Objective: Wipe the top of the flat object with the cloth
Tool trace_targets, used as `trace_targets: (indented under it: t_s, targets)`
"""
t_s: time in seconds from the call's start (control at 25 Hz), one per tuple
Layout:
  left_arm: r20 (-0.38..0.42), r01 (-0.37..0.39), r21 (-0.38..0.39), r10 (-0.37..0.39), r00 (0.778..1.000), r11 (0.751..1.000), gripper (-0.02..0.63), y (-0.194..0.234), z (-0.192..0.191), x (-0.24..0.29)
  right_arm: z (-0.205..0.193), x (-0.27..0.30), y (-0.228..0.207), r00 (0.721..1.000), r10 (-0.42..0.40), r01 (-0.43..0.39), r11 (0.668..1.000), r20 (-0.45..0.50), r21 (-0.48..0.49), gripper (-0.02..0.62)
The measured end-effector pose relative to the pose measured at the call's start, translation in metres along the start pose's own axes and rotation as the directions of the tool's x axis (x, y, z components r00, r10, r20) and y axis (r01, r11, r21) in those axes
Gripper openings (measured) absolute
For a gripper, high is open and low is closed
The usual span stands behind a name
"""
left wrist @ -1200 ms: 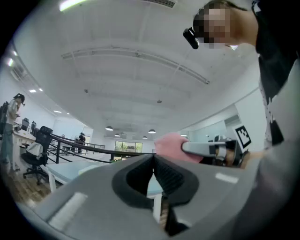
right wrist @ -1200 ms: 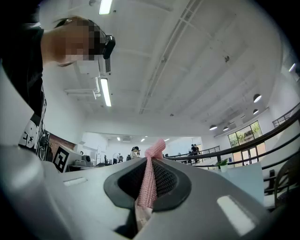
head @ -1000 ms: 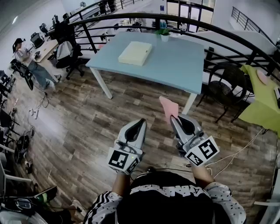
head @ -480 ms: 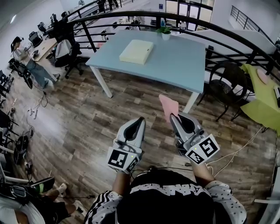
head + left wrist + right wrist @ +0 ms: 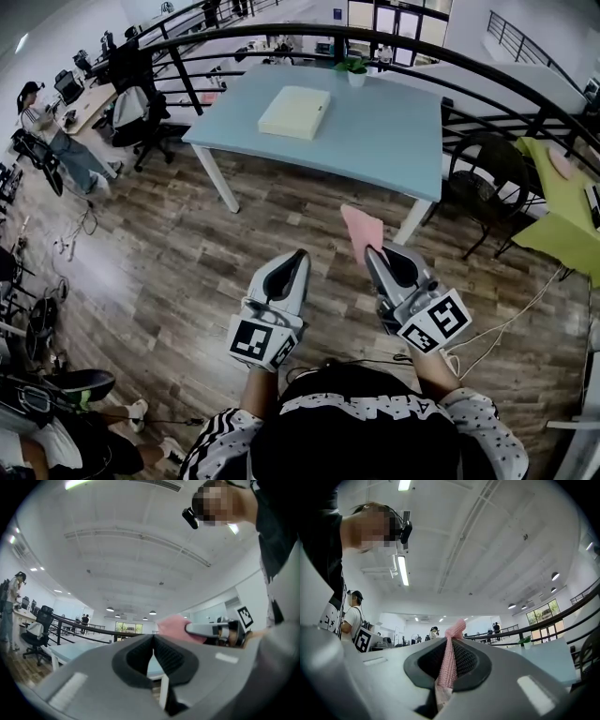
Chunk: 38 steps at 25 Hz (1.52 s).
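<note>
A flat pale-yellow object [image 5: 294, 112] lies on a light blue table [image 5: 375, 141] well ahead of me. My right gripper [image 5: 372, 255] is shut on a pink cloth [image 5: 362, 232], whose edge stands up between the pads in the right gripper view [image 5: 449, 660]. My left gripper [image 5: 300, 259] is shut with nothing in it; in its own view its pads meet [image 5: 153, 653]. Both grippers are held over the wooden floor, some way short of the table. The pink cloth [image 5: 174, 627] also shows in the left gripper view.
A small potted plant [image 5: 353, 71] stands at the table's far edge. A black curved railing [image 5: 487, 70] runs behind the table. A black chair [image 5: 483, 187] and a yellow-green table [image 5: 558, 202] are at the right. People sit at desks [image 5: 75, 103] at far left.
The table and the flat object have shifted slightly in the head view. Both grippers keep their pose, the cloth still held.
</note>
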State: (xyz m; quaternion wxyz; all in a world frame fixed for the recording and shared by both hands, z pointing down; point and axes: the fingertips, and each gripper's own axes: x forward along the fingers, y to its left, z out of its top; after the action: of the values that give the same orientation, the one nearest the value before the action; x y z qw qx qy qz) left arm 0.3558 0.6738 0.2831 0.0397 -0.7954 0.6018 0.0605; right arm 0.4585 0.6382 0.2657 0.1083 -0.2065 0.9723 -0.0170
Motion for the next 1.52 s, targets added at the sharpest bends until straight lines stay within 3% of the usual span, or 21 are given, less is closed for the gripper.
trace_targets:
  t_s: [0.44,0.68,1.0,1.52]
  targets:
    - [-0.009,-0.017,-0.002,0.017,1.0,1.0,0.0,0.023,-0.006,0.0,-0.01,0.021,-0.003,1.0,0.004,-0.004,1.0,-0.012,0.017,0.015]
    - [-0.015,-0.055,-0.005,0.055,0.998,0.998,0.0,0.042,-0.014,0.018,-0.013,0.041,-0.026,0.999,0.031,-0.03,0.999,-0.015,0.02,0.015]
    - [-0.012,-0.106,0.009,0.106,0.994,0.994,0.0,0.093,-0.024,0.073,-0.023,0.099,-0.09,0.998,0.057,-0.057,0.998,-0.008,0.013,0.015]
    - [-0.023,-0.154,0.002,0.154,0.988,0.988,0.0,0.177,-0.041,0.205,-0.035,0.203,-0.215,0.994,0.103,-0.102,0.994,-0.033,0.03,0.015]
